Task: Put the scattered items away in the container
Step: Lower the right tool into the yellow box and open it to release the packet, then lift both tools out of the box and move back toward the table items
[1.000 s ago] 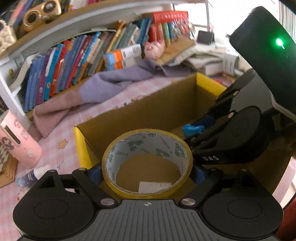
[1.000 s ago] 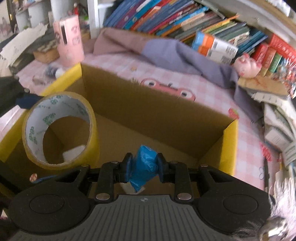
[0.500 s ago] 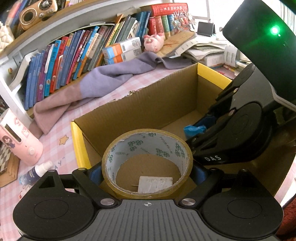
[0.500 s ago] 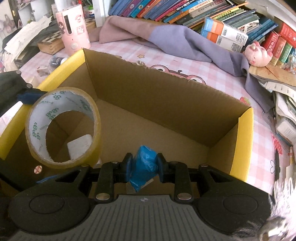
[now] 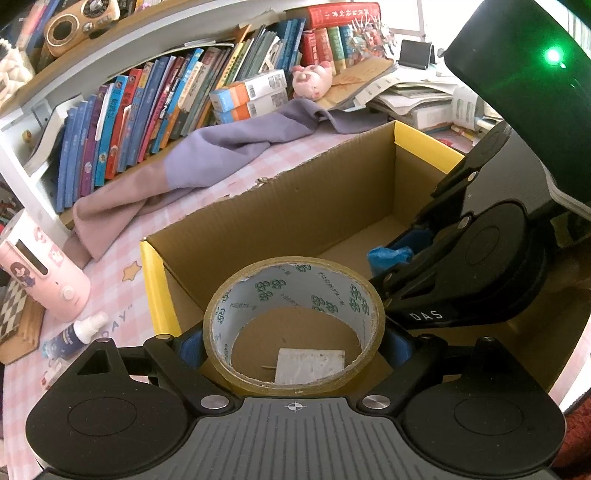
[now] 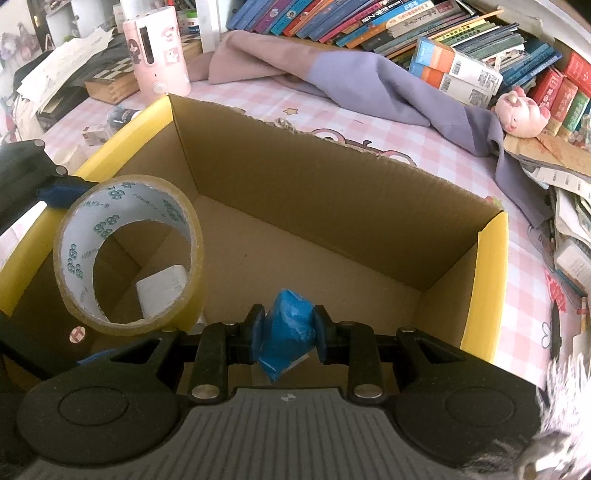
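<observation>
A table covered by a pink checked cloth (image 6: 424, 146) is seen. Behind it, a white shelf (image 5: 22, 147) is filled with a row of colourful upright books (image 5: 147, 110). Bright daylight is let in through a window (image 5: 410, 18) at the back.

Brown cardboard box (image 6: 332, 206) — yellow end edges. The tape roll (image 5: 293, 325) above it is tan, its white core green-printed. Beside the box, the bench (image 6: 436, 147) is pink-checked.

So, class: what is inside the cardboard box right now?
On the floor of the cardboard box lies one white rectangular piece, seen through the tape roll. The rest of the visible floor is bare. The near corners are hidden behind both grippers.
</observation>
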`<move>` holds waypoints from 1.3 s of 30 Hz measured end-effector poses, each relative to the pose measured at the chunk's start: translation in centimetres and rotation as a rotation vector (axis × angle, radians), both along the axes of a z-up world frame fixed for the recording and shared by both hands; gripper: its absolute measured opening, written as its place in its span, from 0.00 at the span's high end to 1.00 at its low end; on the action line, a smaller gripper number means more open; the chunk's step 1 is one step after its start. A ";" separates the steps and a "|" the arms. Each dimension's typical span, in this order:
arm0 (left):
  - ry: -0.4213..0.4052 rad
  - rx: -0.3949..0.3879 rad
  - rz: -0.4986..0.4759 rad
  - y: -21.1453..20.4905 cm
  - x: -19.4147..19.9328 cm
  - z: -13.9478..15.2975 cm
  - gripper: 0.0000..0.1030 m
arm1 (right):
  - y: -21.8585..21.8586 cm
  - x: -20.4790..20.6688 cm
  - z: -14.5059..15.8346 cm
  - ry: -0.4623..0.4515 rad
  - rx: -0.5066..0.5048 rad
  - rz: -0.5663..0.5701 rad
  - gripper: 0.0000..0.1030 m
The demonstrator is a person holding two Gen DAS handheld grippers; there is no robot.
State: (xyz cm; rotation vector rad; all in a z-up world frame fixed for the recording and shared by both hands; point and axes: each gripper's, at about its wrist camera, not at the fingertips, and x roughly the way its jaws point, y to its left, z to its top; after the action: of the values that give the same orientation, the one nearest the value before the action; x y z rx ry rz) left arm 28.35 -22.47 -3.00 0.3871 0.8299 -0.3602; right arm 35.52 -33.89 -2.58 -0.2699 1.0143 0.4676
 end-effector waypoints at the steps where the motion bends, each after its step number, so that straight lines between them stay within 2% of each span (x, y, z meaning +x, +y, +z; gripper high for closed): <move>1: -0.001 0.001 0.001 0.0 0.0 0.0 0.10 | 0.0 0.0 0.0 -0.003 -0.001 0.000 0.74; 11: -0.017 0.007 0.014 -0.1 0.1 0.1 0.10 | 0.0 -0.1 0.2 -0.030 -0.001 -0.003 0.73; 14: -0.033 0.005 0.007 0.0 -0.2 0.2 0.08 | -0.1 -0.3 0.4 -0.045 -0.001 -0.016 0.68; 16: -0.050 0.008 0.001 0.0 -0.4 0.4 0.07 | -0.3 -0.6 0.8 -0.063 0.004 -0.018 0.61; 24: -0.096 -0.023 0.001 0.7 -1.4 1.6 0.06 | -0.7 -1.9 2.1 -0.116 0.024 -0.055 0.53; 30: -0.155 -0.085 0.009 2.1 -2.8 3.3 0.06 | -1.0 -3.7 3.9 -0.209 0.056 -0.128 0.42; 39: -0.297 -0.200 0.061 4.9 -5.5 6.0 0.06 | -1.2 -7.6 6.7 -0.352 0.131 -0.276 0.41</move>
State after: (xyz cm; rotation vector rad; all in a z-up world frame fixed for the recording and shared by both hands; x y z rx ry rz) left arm 22.83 -17.56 2.97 0.2208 0.5084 -0.3162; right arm 27.93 -35.05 4.11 -0.0867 0.6604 0.2232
